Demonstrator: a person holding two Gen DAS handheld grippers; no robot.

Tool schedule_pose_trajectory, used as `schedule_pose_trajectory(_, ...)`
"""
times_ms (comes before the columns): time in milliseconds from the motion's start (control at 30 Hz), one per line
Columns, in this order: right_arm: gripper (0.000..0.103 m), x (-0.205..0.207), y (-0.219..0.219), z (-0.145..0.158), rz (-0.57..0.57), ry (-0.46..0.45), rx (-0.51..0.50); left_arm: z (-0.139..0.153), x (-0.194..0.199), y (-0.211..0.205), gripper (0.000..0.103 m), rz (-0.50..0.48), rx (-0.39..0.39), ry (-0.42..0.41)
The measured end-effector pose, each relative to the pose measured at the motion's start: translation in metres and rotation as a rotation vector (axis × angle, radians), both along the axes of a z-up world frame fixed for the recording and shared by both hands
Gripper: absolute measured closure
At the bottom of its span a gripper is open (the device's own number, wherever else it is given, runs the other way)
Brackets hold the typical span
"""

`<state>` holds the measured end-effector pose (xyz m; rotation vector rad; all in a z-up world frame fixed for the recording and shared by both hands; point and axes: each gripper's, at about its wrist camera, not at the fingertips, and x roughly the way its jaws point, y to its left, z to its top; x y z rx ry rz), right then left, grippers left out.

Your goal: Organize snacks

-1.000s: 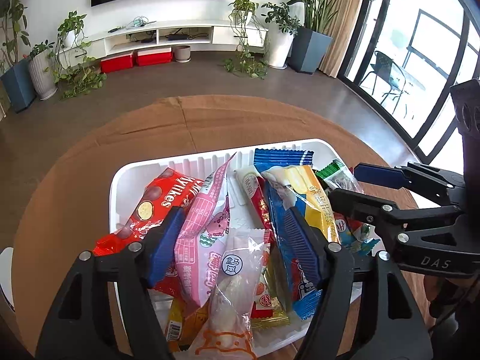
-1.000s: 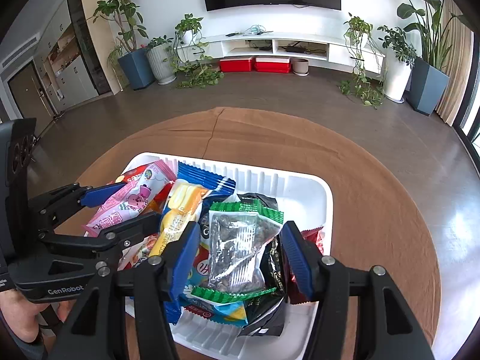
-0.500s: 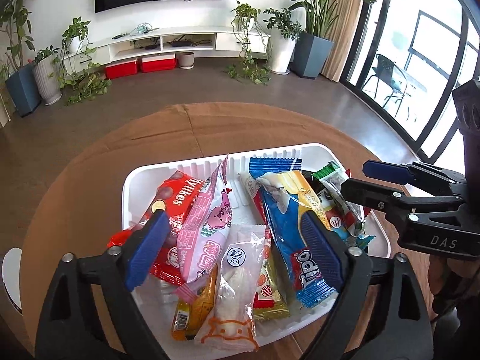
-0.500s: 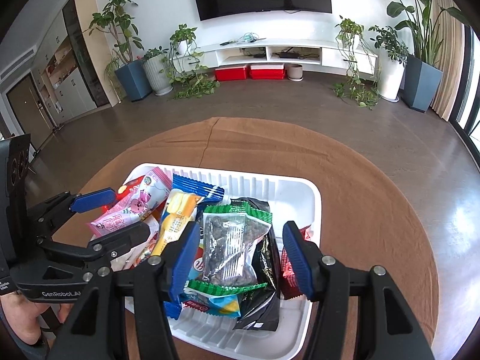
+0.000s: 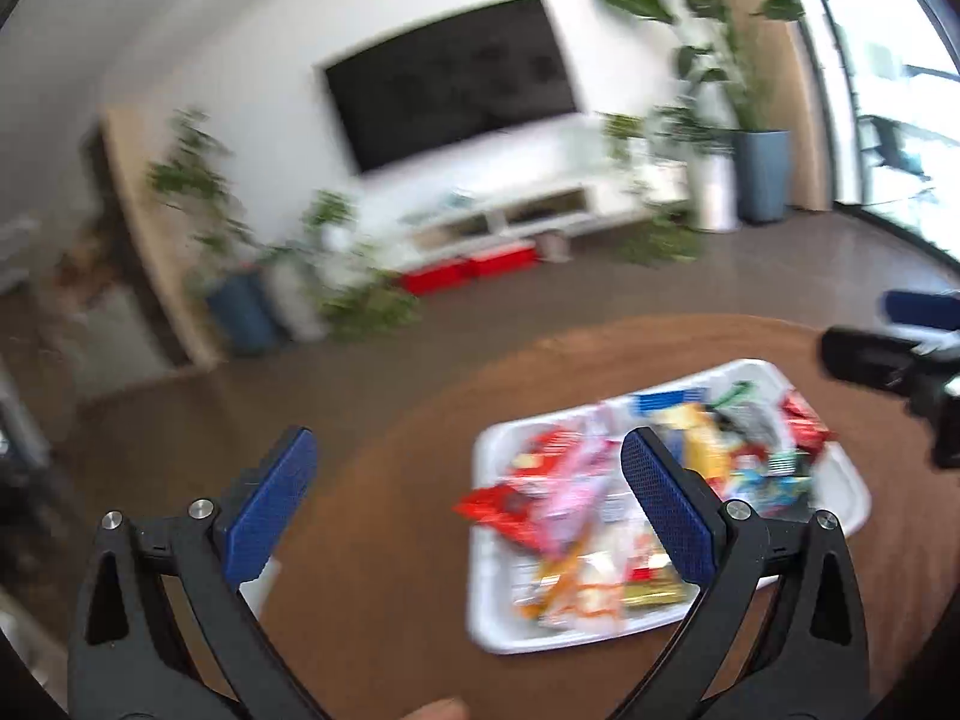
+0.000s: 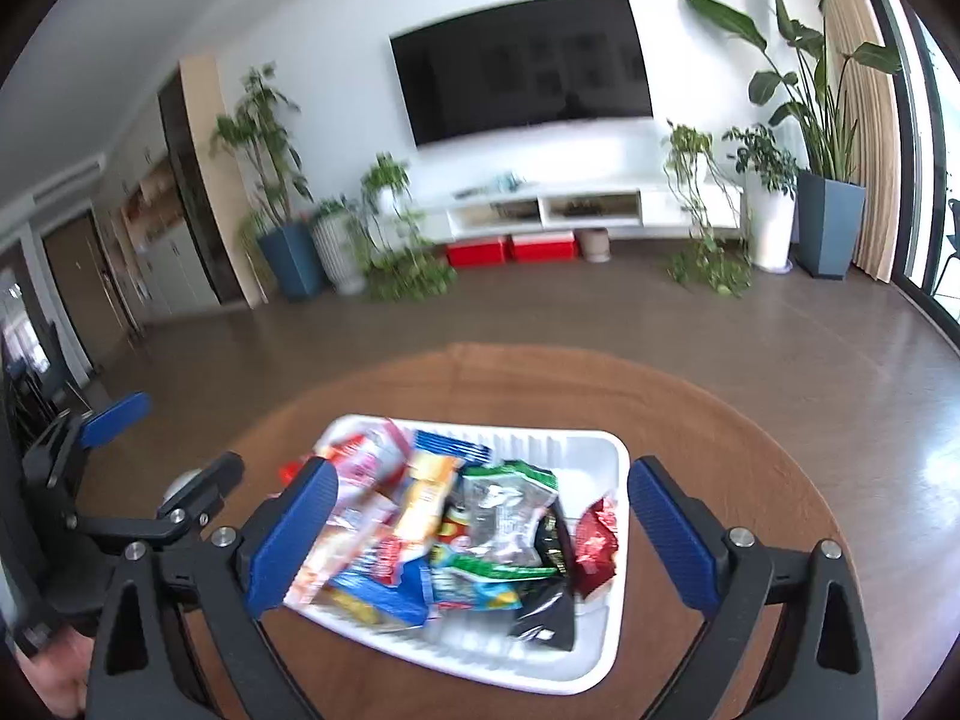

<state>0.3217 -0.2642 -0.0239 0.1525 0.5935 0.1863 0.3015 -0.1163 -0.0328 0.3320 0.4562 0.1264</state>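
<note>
A white tray (image 6: 606,648) full of several snack packets sits on the round brown table (image 6: 690,420); it also shows in the left wrist view (image 5: 489,612), blurred. A clear green-edged packet (image 6: 504,516) lies on top, with a red packet (image 6: 597,540) at the right and a pink packet (image 5: 570,492) at the left. My left gripper (image 5: 468,510) is open and empty, raised left of the tray. My right gripper (image 6: 480,534) is open and empty, raised above the tray's near side.
A white object (image 5: 261,585) pokes in at the table's left edge behind my left fingers. Beyond the table are brown floor, potted plants (image 6: 396,252), a white TV shelf (image 6: 576,207) and a window wall at the right.
Both grippers have opened wider and pulled up and back from the tray. The left one has also swung left, so the tray now lies to its right. The packets stay in the tray.
</note>
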Motion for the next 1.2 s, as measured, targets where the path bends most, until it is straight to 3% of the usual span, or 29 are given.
schedule_pose_trajectory(100,0.002,-0.023,0.001,0.02,-0.022,-0.077,0.011,0.012,-0.034,-0.001,0.0,-0.008,-0.02,-0.042)
schedule_pose_trajectory(233,0.0,-0.068,0.006,0.054,-0.073,-0.259,0.011,0.03,-0.072,0.003,0.0,-0.029,-0.056,-0.09)
schedule_pose_trajectory(367,0.0,-0.11,0.013,0.088,-0.095,-0.407,-0.013,0.046,-0.099,0.012,0.0,-0.036,-0.129,-0.078)
schedule_pose_trajectory(467,0.0,-0.129,0.017,0.105,-0.047,-0.396,-0.013,0.057,-0.12,0.018,0.0,-0.039,-0.186,-0.064)
schedule_pose_trajectory(667,0.0,-0.169,0.033,0.114,-0.036,-0.381,-0.076,0.073,-0.154,0.018,0.0,-0.063,-0.202,-0.036)
schedule_pose_trajectory(933,0.0,-0.203,0.051,0.092,-0.079,-0.292,-0.159,0.069,-0.186,0.019,0.0,-0.074,-0.259,0.031)
schedule_pose_trajectory(1200,0.0,-0.219,0.038,0.052,-0.163,-0.164,-0.094,0.054,-0.189,0.029,0.0,-0.052,-0.317,0.108)
